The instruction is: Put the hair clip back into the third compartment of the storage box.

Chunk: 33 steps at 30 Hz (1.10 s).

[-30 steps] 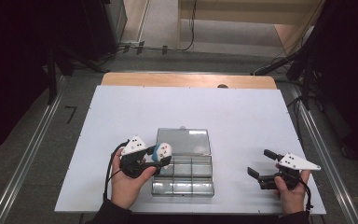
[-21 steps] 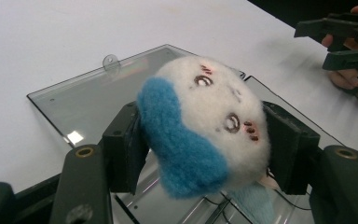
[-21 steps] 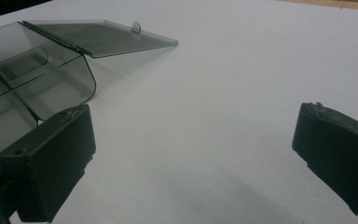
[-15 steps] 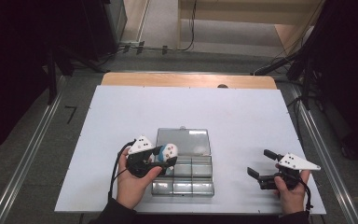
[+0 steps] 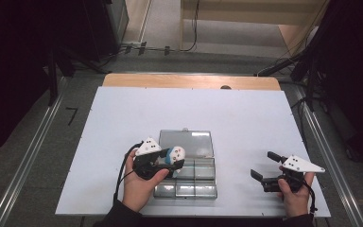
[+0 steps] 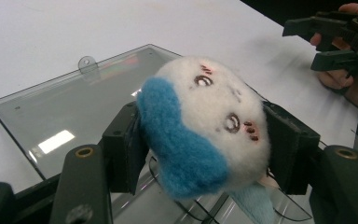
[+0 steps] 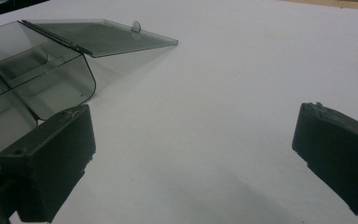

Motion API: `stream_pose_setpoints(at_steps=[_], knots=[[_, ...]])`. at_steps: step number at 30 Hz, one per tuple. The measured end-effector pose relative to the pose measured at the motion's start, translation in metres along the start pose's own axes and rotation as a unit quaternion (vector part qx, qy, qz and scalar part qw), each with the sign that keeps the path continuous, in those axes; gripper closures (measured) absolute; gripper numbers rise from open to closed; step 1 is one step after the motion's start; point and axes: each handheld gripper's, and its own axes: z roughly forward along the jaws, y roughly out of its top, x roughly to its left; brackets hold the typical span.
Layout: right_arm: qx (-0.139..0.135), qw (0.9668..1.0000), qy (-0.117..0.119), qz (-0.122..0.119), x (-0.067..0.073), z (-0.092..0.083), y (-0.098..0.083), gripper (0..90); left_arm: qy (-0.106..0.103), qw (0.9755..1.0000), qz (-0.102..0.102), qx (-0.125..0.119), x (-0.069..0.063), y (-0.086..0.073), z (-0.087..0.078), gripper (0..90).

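A small white and blue plush toy (image 6: 205,126) with a stitched face sits squeezed between the black jaws of my left gripper (image 6: 205,154). In the high view that gripper (image 5: 172,163) holds the plush toy (image 5: 175,153) over the left compartments of a clear plastic box (image 5: 194,182), whose lid (image 5: 189,142) lies open and flat on the table behind it. My right gripper (image 5: 264,166) stands open near the table's front right, jaws wide apart over bare table (image 7: 196,140), with nothing between them.
The white tabletop (image 5: 246,118) spreads wide behind and between the hands. The box's compartments (image 7: 23,79) show at the left of the right gripper view. A wooden strip (image 5: 189,81) borders the far edge; dark equipment and cables lie beyond.
My left gripper has shifted slightly right with the plush toy, further over the box. The right gripper has stayed still.
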Motion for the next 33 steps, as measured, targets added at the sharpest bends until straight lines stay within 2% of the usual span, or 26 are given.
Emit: stream_pose_setpoints(at_steps=[10, 33], knots=[[0.001, 1.0, 0.0, 0.001, 0.0, 0.0, 0.0, 0.0, -0.013, 0.9999, 0.001, 0.004, -0.006, 0.001, 0.009, 36.9], [0.002, 1.0, 0.001, 0.0, 0.0, 0.0, 0.0, 0.0, -0.027, 0.9995, 0.007, 0.013, -0.016, 0.003, 0.024, 36.9]])
